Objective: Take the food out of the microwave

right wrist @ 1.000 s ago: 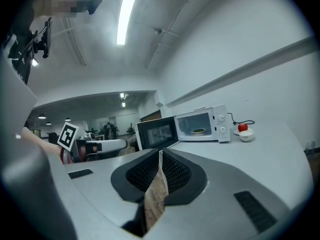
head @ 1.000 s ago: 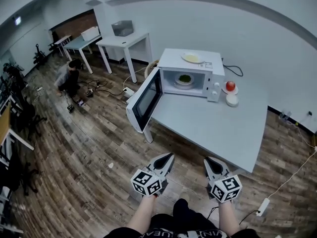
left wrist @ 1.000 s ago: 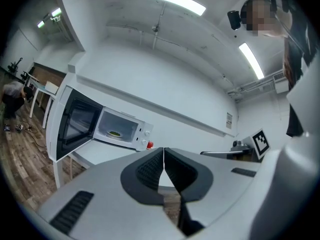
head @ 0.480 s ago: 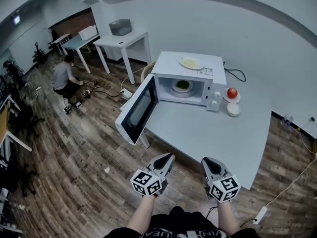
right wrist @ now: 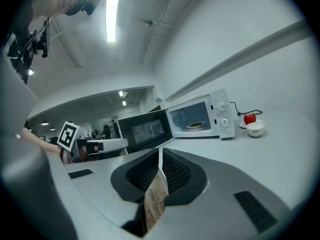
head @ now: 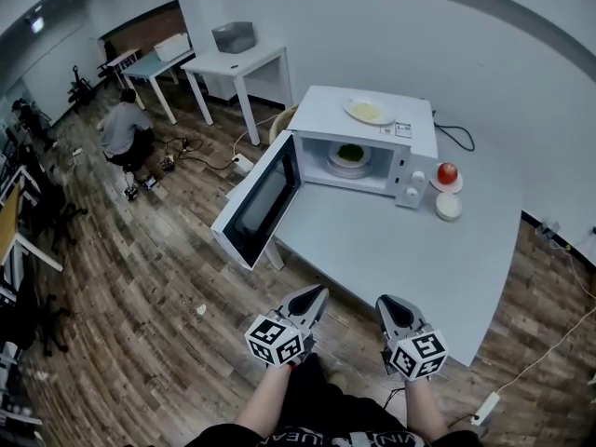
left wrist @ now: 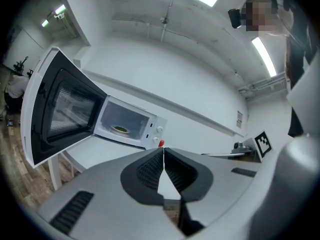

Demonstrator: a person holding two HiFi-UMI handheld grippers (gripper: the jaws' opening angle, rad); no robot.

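A white microwave (head: pixel 365 119) stands at the far side of a grey table (head: pixel 400 250), its door (head: pixel 258 200) swung wide open to the left. Inside sits a plate of green food (head: pixel 349 154), also seen in the left gripper view as the green food (left wrist: pixel 120 129) and in the right gripper view as the green food (right wrist: pixel 196 125). My left gripper (head: pixel 318 296) and right gripper (head: pixel 384 303) are both shut and empty, held side by side near the table's front edge, well short of the microwave. Left gripper (left wrist: pixel 164 151); right gripper (right wrist: pixel 160 154).
A plate with yellow food (head: pixel 368 112) lies on top of the microwave. Right of it are a red apple on a saucer (head: pixel 448 172) and a white bowl (head: pixel 449 207). A person (head: pixel 121 128) crouches on the wood floor at far left, near white tables (head: pixel 233 63).
The view has shifted closer to the table and microwave; both grippers have come forward slightly with it. The jaws stay shut. The crouching person has moved a little.
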